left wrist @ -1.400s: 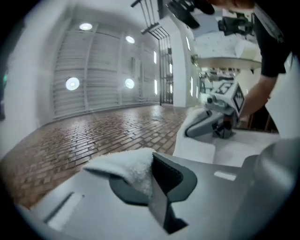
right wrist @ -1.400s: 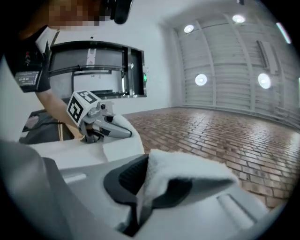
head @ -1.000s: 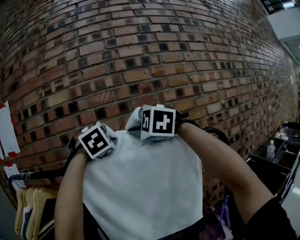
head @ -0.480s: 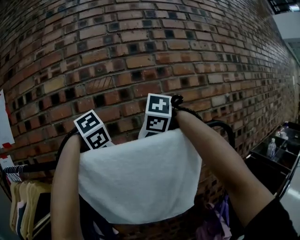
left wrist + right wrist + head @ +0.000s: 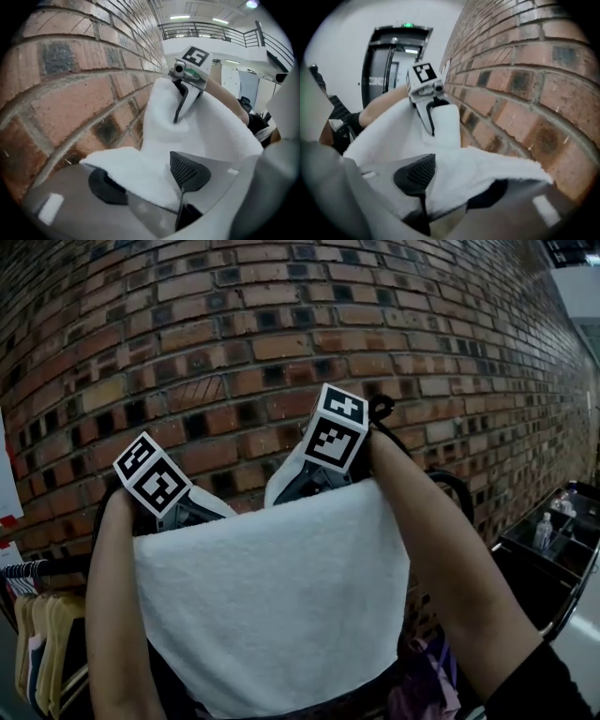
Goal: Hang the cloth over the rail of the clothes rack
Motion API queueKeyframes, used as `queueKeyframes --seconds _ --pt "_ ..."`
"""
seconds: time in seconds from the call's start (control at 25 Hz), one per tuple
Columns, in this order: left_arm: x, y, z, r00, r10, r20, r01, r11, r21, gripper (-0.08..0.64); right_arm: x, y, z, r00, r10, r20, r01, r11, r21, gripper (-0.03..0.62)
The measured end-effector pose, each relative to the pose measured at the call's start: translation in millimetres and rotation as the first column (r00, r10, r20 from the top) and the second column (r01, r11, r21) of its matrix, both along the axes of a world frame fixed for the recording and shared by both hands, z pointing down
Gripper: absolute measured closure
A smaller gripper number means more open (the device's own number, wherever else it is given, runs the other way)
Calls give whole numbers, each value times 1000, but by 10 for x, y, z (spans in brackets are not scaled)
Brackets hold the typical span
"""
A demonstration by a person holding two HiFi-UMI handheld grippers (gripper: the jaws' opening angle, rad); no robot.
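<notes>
A white cloth [image 5: 272, 596] hangs in a broad flat sheet in front of me, and its top edge hides the rail beneath it. Behind that edge my left gripper [image 5: 202, 512] and right gripper [image 5: 300, 486] tilt down toward the brick wall. In the left gripper view, the left gripper [image 5: 147, 180] has just been opening, and a cloth corner [image 5: 131, 164] lies loose between its spread pads. The right gripper [image 5: 454, 185] has also just been opening, with the cloth's other corner [image 5: 497, 168] draped between its pads. Neither gripper clamps the cloth.
The brick wall [image 5: 234, 343] stands close behind the rack. A black rail [image 5: 47, 568] at the lower left carries hangers with clothes [image 5: 42, 634]. A black rack tube [image 5: 459, 488] curves at the right. A dark cart with a bottle [image 5: 542, 538] stands at the far right.
Both grippers tipped forward and sank behind the cloth's top edge, and their jaws opened. The cloth went from bunched in the jaws to hanging spread out and lower.
</notes>
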State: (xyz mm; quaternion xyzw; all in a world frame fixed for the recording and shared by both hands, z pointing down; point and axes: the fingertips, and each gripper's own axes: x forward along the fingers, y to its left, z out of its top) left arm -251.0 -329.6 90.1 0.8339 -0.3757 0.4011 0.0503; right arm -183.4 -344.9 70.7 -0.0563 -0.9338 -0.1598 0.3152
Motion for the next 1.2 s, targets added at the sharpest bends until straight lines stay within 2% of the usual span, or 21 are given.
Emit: queueKeyframes --seconds 0.08,0.16,0.2,0.28,0.32,0.36,0.4,0.44,0.48,0.52,0.56,0.6,0.64,0.8,0.88,0.92,0.96,1.04,1.08,1.16,1.2 --pt "-74 -2 -22 999 -17 52 17 1000 3 284 9 -44 72 998 17 -53 -15 999 44 390" --pt "-149 28 65 987 -24 156 31 999 -41 284 14 -67 101 994 27 -102 -16 995 102 390" --pt "-123 61 87 986 -5 169 16 998 -66 285 14 -57 93 993 21 -119 -6 993 120 390" --pt "-21 95 21 992 24 127 -16 998 -64 287 9 -37 47 992 31 -121 -17 994 112 390" --pt "-62 92 11 988 2 155 7 998 -59 287 40 -90 96 984 69 -163 -45 988 145 390" --pt "-179 96 57 972 -36 233 54 996 -70 287 84 -157 189 968 104 -229 -57 978 201 390" --pt "-323 117 148 943 -71 326 107 990 -95 287 100 -180 258 956 109 -271 -46 973 228 390" --pt "-446 147 256 912 -88 401 149 981 -125 287 78 -141 266 961 83 -265 -28 978 206 391" --pt "-529 173 358 891 -91 445 175 973 -153 287 55 -93 241 969 63 -237 -24 986 167 391" --pt "-586 185 436 879 -87 469 189 966 -174 288 77 -113 244 967 84 -242 -44 985 167 391" --pt "-631 182 485 871 -84 484 195 964 -183 290 140 -196 294 948 129 -292 -66 975 214 391" --pt "-664 170 503 866 -81 493 192 965 -178 297 183 -264 343 928 157 -338 -68 963 260 391" --pt "-676 154 491 867 -77 492 179 970 -163 299 169 -279 344 928 156 -339 -62 961 271 391" --pt "-528 119 366 909 -44 414 94 991 -100 299 168 -259 281 945 134 -297 -59 967 249 391" --pt "-449 128 398 921 -17 389 67 991 -116 299 288 -352 316 919 194 -342 -91 951 295 391" --pt "-447 134 436 918 -9 396 66 989 -132 299 365 -424 354 893 230 -386 -91 934 346 391" --pt "-470 137 474 912 -6 411 71 987 -144 299 384 -442 359 887 233 -398 -78 927 368 391" --pt "-516 120 486 903 -8 430 74 988 -137 299 278 -338 229 938 173 -301 -72 945 319 391" --pt "-511 102 454 905 -11 426 68 991 -119 299 258 -315 173 951 166 -261 -81 948 308 391" --pt "-453 57 339 914 -12 405 39 998 -57 299 312 -393 143 948 189 -256 -82 923 376 391" --pt "-406 23 245 918 -10 396 11 1000 -1 299 298 -408 81 961 178 -213 -82 915 395 391"
